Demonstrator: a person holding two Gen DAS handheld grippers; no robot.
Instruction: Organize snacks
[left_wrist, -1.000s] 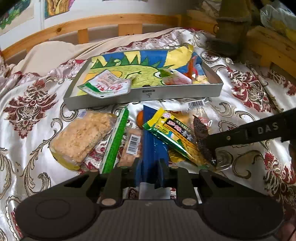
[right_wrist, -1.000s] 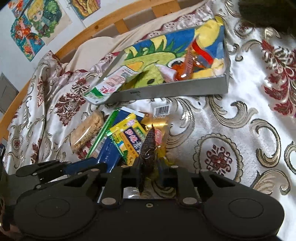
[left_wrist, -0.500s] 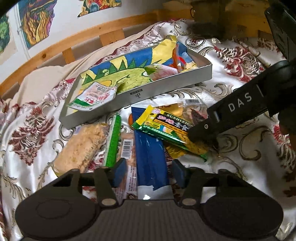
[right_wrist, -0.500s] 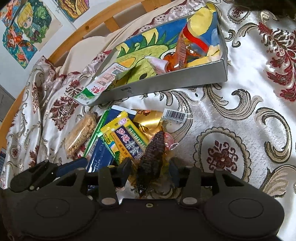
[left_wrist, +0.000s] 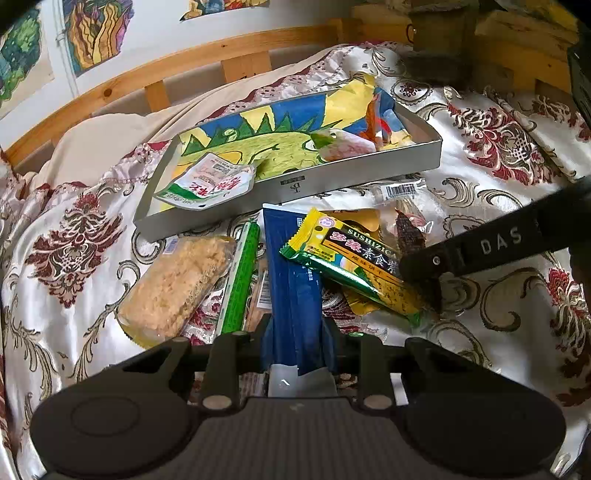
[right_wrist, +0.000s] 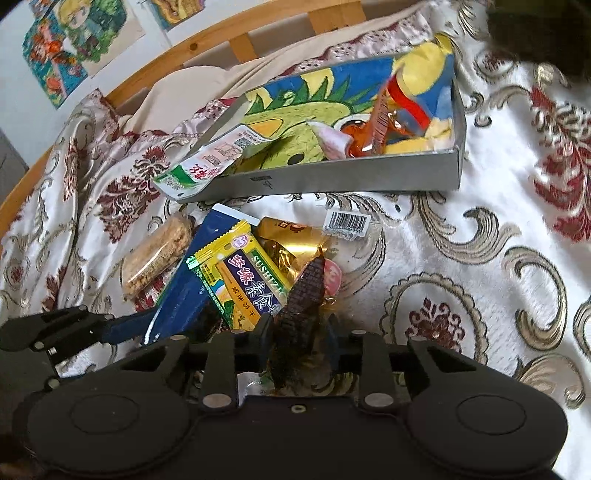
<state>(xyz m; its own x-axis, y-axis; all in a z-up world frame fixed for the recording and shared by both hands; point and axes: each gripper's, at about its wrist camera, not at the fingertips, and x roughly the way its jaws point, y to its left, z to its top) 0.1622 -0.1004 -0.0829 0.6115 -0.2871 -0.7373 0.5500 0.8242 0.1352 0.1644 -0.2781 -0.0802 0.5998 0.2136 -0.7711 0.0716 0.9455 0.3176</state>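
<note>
Three packets lie in the grey tray (left_wrist: 354, 177); both claws have just closed on wrappers.

Soft daylight, sharp centre, fisheye bend at edges, dark corners

a bed fills the scene, covered by a shiny white bedspread (left_wrist: 480, 177) patterned with dark red flowers and grey-gold scrolls. beyond the bedspread's far edge lies a plain cream pillow or sheet (left_wrist: 99, 144), and behind that runs a wooden bed rail (left_wrist: 207, 55) with short slats. above the rail, a pale wall (right_wrist: 11, 55) carries colourful hand-drawn pictures (right_wrist: 62, 44). right of the rail stands wooden furniture (left_wrist: 517, 48), too blurred to identify. soft daylight.
</note>
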